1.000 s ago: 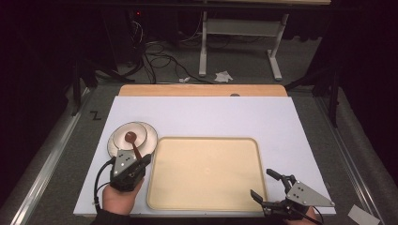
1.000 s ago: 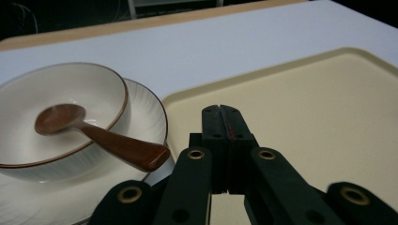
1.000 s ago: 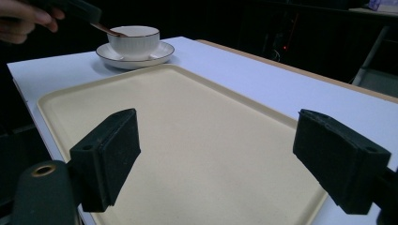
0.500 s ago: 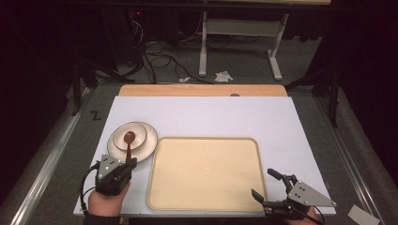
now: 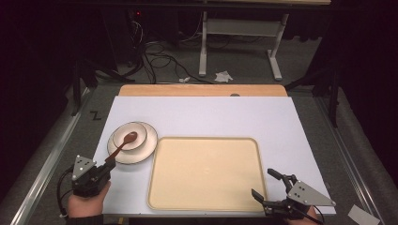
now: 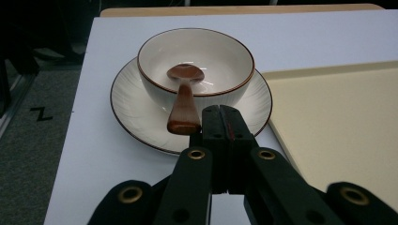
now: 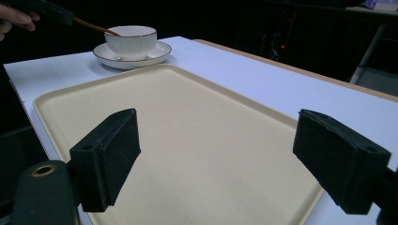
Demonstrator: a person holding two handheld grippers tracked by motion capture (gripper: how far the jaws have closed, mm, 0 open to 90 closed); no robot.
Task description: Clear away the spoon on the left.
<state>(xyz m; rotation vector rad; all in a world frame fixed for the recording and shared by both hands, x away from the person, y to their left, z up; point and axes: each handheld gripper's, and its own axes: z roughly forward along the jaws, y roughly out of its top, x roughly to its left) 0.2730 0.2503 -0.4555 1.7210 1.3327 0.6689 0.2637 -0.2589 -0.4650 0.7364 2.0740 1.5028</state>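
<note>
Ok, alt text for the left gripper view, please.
The left tongs, shut, point at a brown spoon lying in a white bowl on a plate, its handle over the rim. A beige tray lies to the right.

Spoon point(image 6: 184, 101): brown, wooden-looking, glossy; its rounded head lies inside the bowl, its handle slants up over the near rim, pointing toward the lower left of the high view. Bowl point(image 6: 196, 65): white, ribbed outside, thin brown rim, upright; it sits centred on a saucer point(image 6: 136, 110) of matching white with a brown edge, left of centre in the high view, on the white table surface.
</note>
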